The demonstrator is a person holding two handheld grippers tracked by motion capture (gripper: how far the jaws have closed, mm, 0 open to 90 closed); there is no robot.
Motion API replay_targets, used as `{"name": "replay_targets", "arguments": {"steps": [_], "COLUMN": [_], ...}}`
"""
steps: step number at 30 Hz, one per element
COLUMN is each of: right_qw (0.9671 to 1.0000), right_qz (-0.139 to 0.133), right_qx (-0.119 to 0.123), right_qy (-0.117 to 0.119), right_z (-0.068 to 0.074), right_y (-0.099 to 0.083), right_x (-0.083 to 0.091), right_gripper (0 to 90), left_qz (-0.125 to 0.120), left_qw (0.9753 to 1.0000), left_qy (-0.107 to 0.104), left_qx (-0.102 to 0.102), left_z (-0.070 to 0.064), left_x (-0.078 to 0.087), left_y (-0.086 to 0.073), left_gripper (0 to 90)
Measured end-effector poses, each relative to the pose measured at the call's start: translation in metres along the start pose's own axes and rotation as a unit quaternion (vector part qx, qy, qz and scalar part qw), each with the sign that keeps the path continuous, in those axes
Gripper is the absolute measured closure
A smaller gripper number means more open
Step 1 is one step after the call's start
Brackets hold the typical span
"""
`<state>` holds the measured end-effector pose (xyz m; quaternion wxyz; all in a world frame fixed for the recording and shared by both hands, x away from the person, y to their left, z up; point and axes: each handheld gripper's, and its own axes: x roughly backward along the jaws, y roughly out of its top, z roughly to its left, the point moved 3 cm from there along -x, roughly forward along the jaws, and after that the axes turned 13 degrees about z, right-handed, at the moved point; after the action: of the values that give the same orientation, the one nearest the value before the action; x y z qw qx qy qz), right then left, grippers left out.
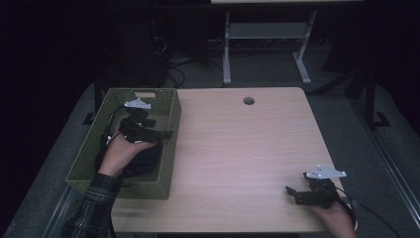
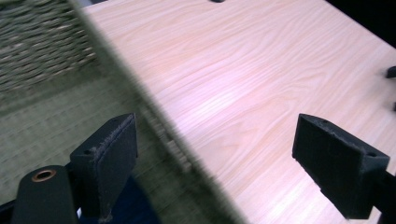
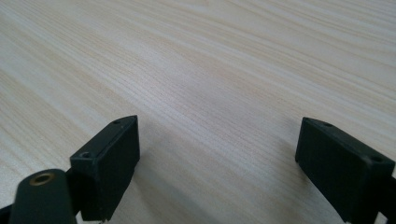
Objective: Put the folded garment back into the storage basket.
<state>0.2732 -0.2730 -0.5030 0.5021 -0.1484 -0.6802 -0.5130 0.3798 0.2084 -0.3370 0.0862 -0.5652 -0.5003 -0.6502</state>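
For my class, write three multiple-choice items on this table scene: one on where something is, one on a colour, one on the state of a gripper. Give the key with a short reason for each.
1. Where is the left gripper?
A. Over the basket at the table's left edge
B. By the round hole in the table
C. On the floor

2. What colour is the basket?
A. Red
B. Olive green
C. White

3. How does the right gripper stand?
A. Shut on a cloth
B. Shut on the basket rim
C. Open, holding nothing

Key:
1 A: the high view shows the hand reaching over the basket, with its jaws at the basket's right wall.
2 B: its woven walls look olive green.
3 C: in the right gripper view its jaws are wide apart over the bare table.
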Motion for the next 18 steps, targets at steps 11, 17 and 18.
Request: {"name": "replay_targets", "arguments": {"steps": [11,17,18], "right_qw": [1.0000,1.0000,1.0000], "right_qz": [0.000,0.000,0.000], "right_qx": [0.000,0.000,0.000], "right_qy": [0.000,0.000,0.000], "right_z": [0.000,0.000,0.000], "right_y": [0.000,0.000,0.000], "right_x": [0.000,0.000,0.000], "right_gripper": [13.4,13.4,13.4], "left_qz": [-0.008,-0.003,-0.003], "left_qw": [0.9992,0.9979,0.9976], "left_qy": [-0.021,-0.037,-0.039], "left_qx": [-0.034,-0.053,-0.057], "left_z": [-0.045,-0.069,-0.073], "left_x": [-0.028,-0.047,-0.049], "left_y": [0.011,0.012,0.012], "left_gripper": [14.0,14.1,14.1]}}
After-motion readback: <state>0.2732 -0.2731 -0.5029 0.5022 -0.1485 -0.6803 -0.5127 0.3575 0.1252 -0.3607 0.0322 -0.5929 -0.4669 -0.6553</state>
